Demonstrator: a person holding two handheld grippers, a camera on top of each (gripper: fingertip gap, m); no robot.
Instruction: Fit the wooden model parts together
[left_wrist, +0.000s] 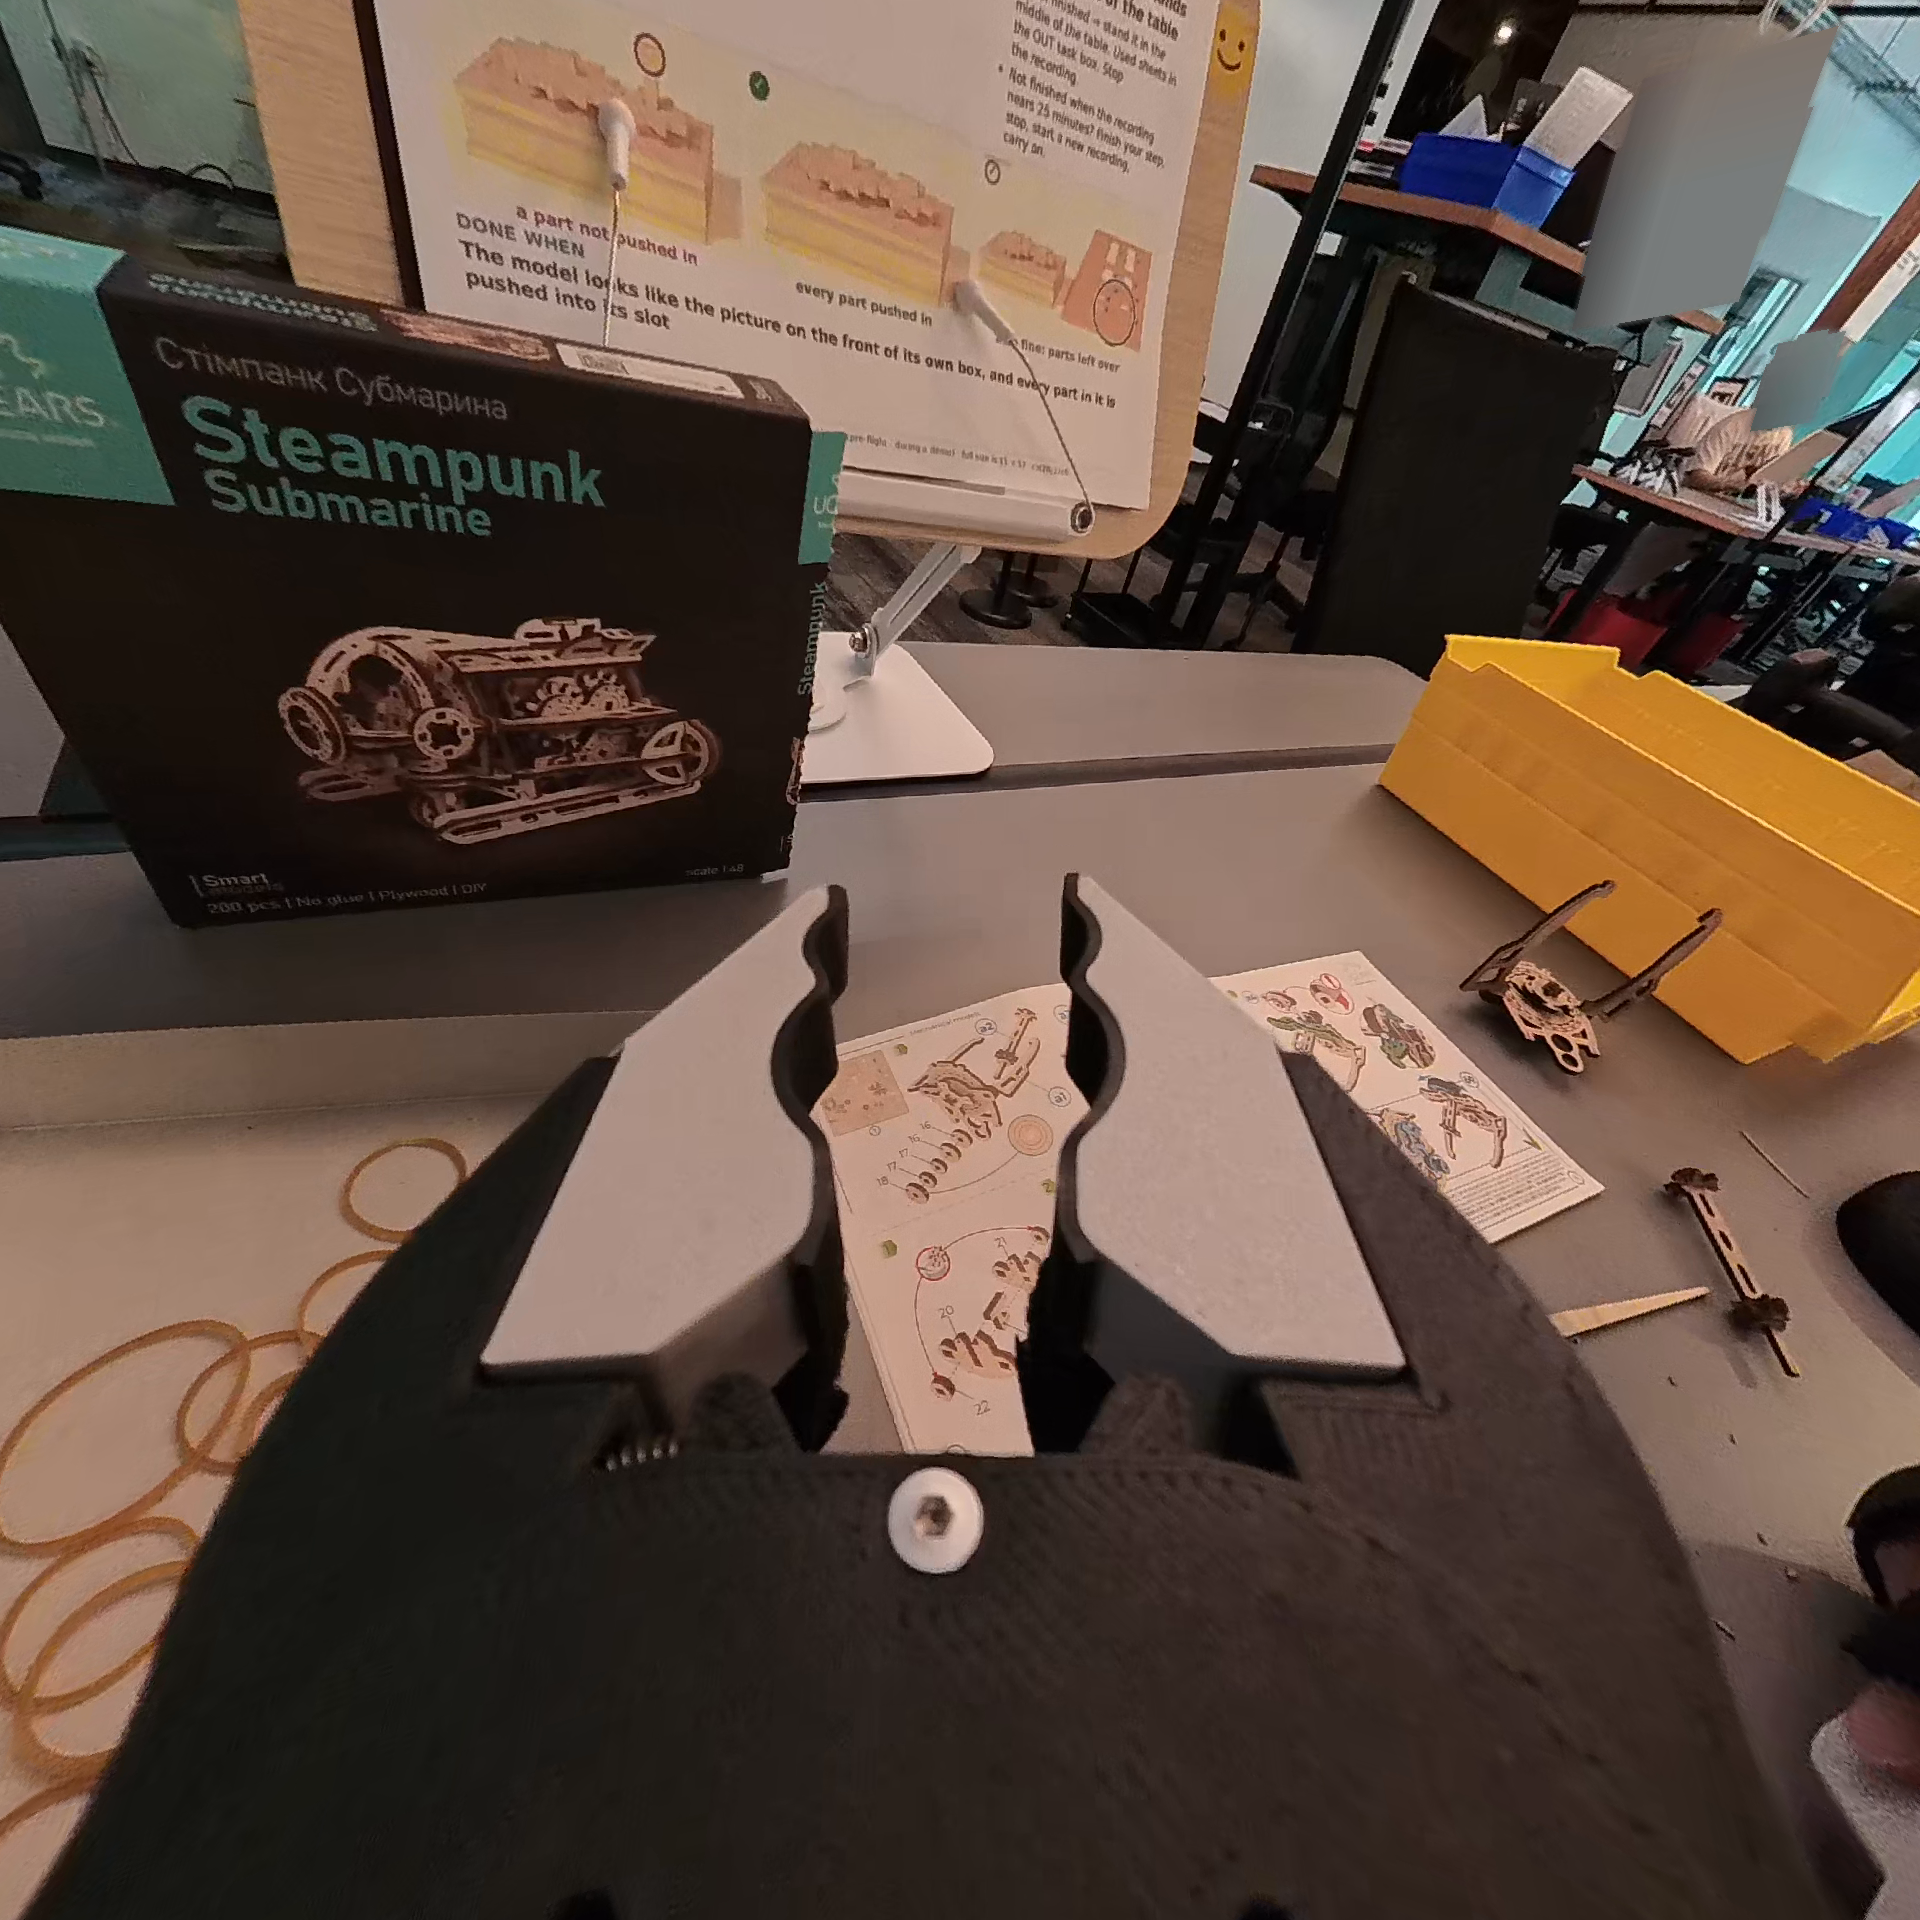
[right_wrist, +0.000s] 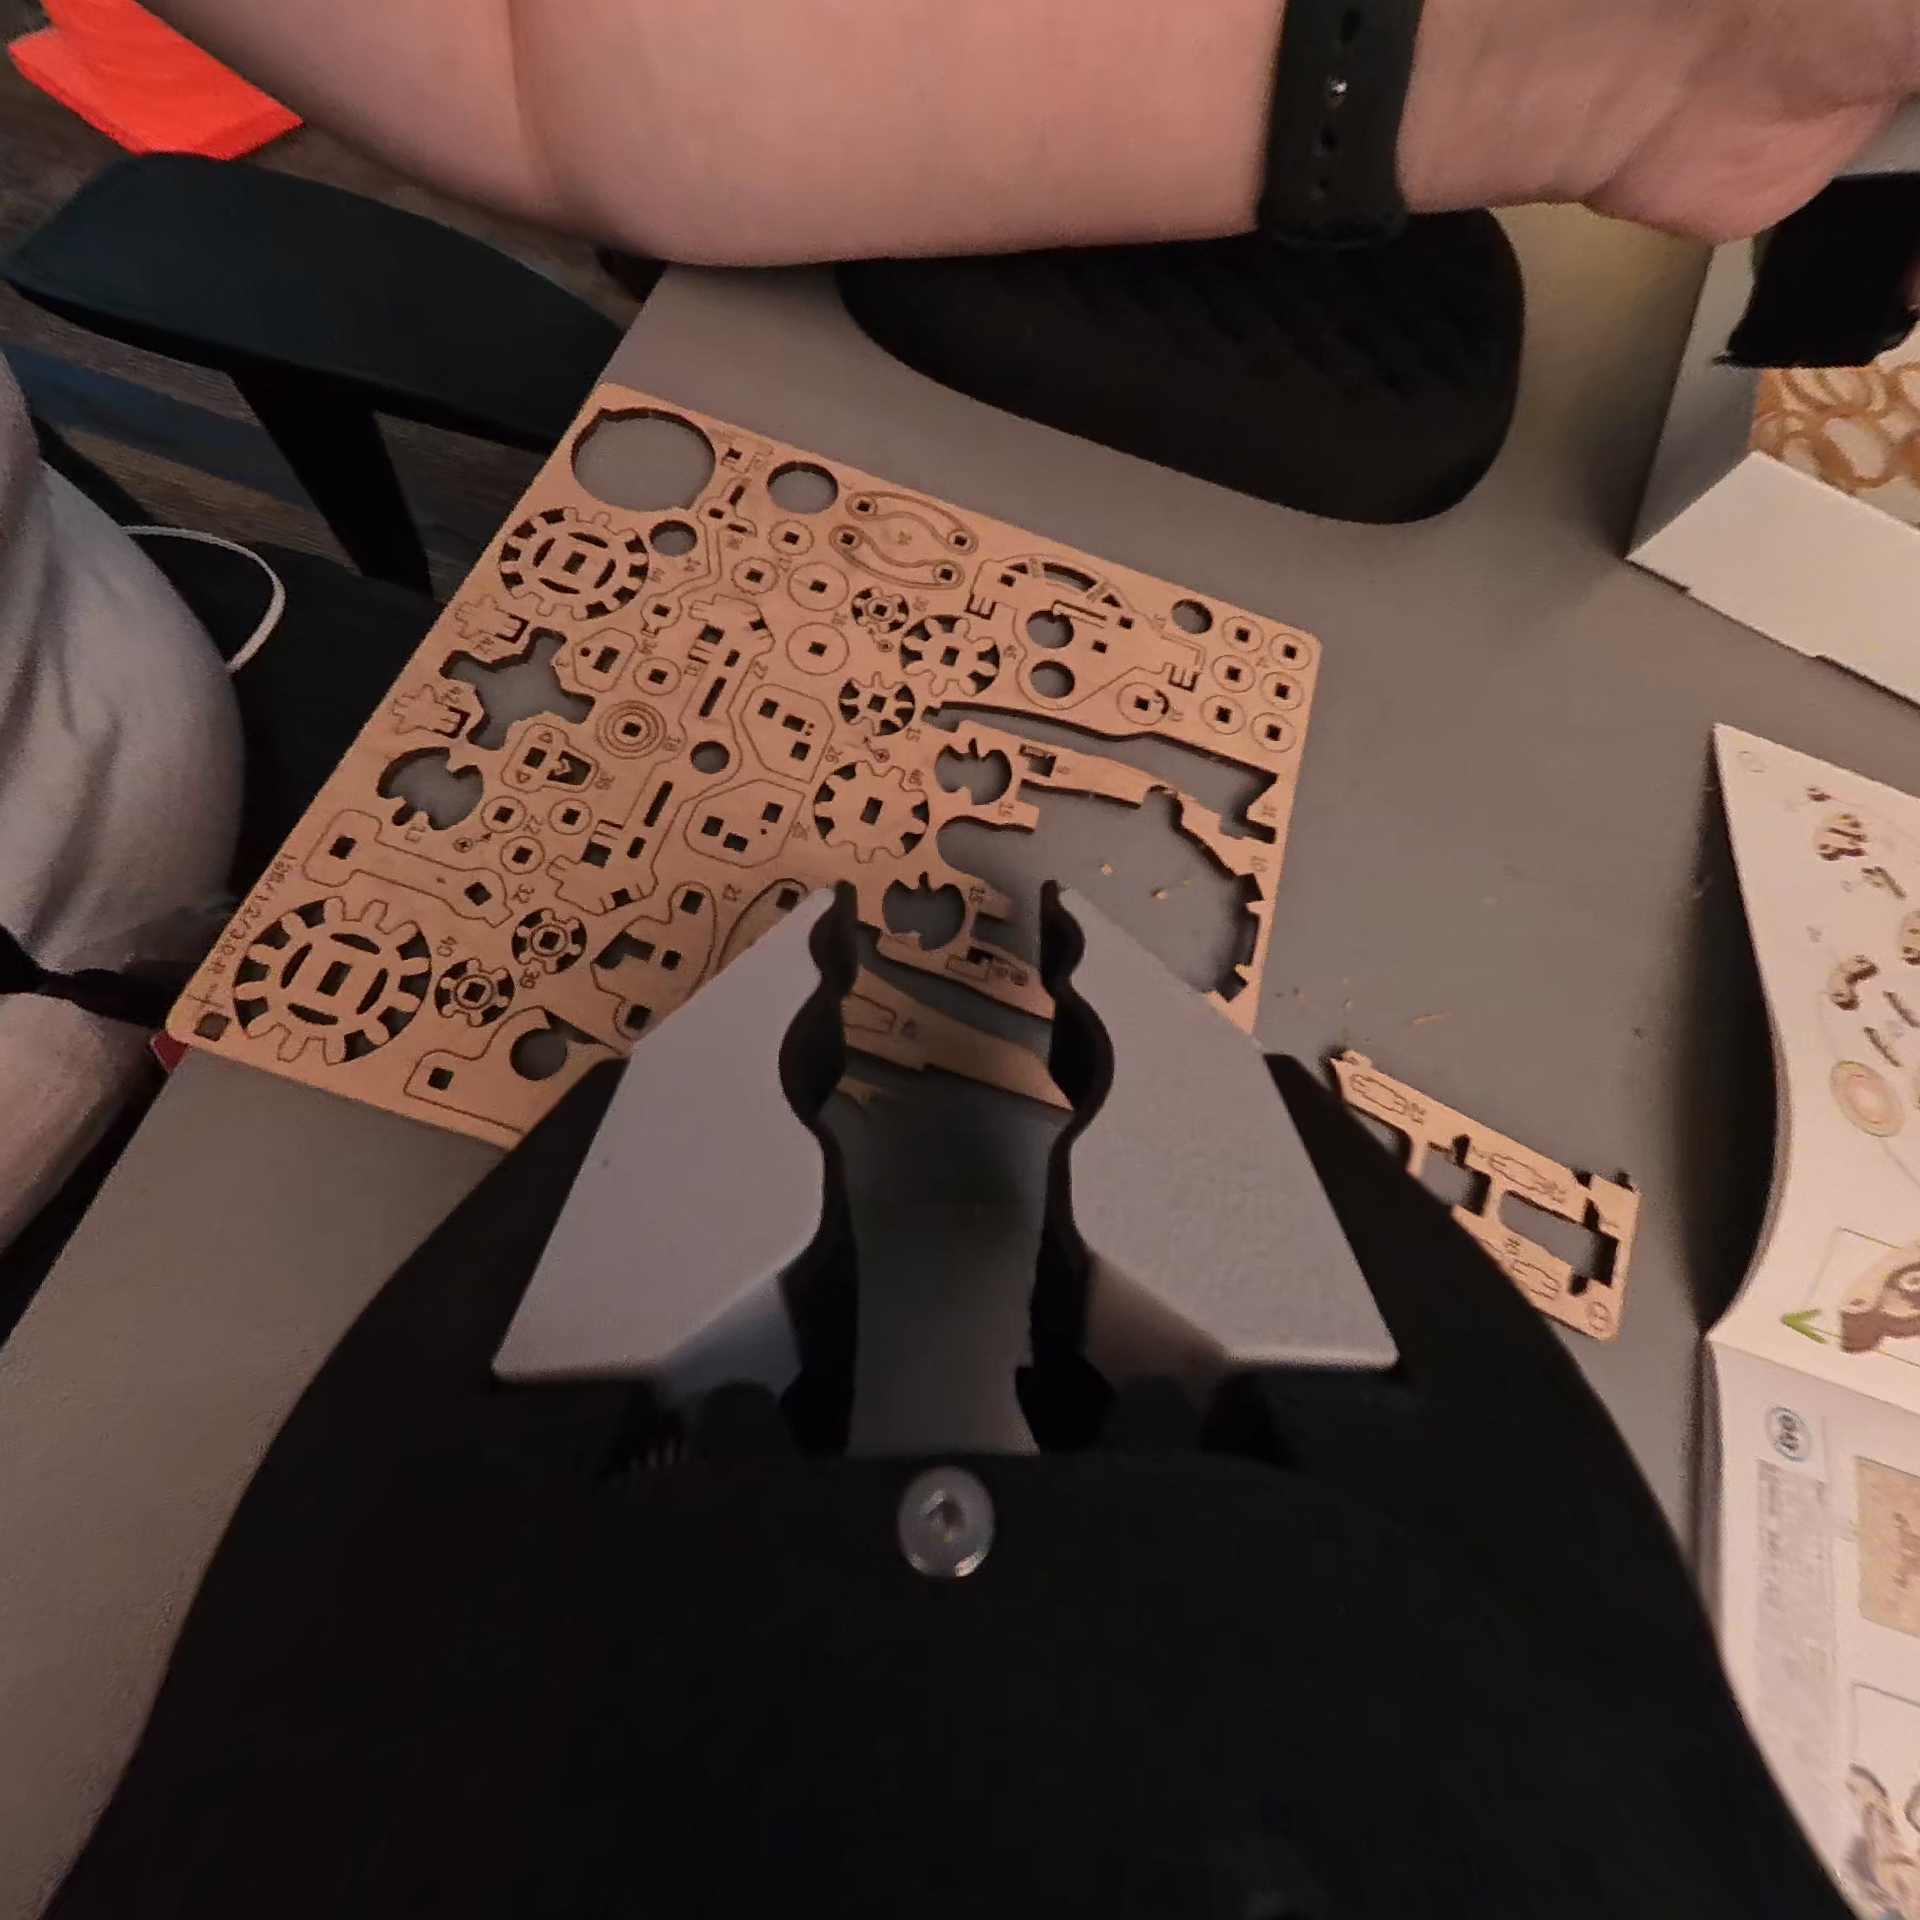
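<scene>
The grey worktop ends at a near-left edge in the right wrist view, and the flat laser-cut plywood parts sheet lies close along that edge, its lower left corner nearly at the drop. Bare grey surface stays open to the right of the sheet, up to the white illustrated instruction booklet at the right side. A small broken-off strip of plywood frame lies on that open patch, just beside the sheet's lower right corner. A person's bare forearm with a black wrist strap crosses the far side.

The right gripper hovers over the sheet's near right part with its jaws narrowly parted and nothing between them; whether the tips touch the wood cannot be told.

In the left wrist view, the left gripper is likewise narrowly parted and empty, above the open instruction sheet. A partly built dark wooden assembly stands beside the yellow plastic bin toward the right edge; a slotted wooden rod with gear ends lies nearer. Tan rubber bands are scattered at the left, and the black model box stands upright behind.
</scene>
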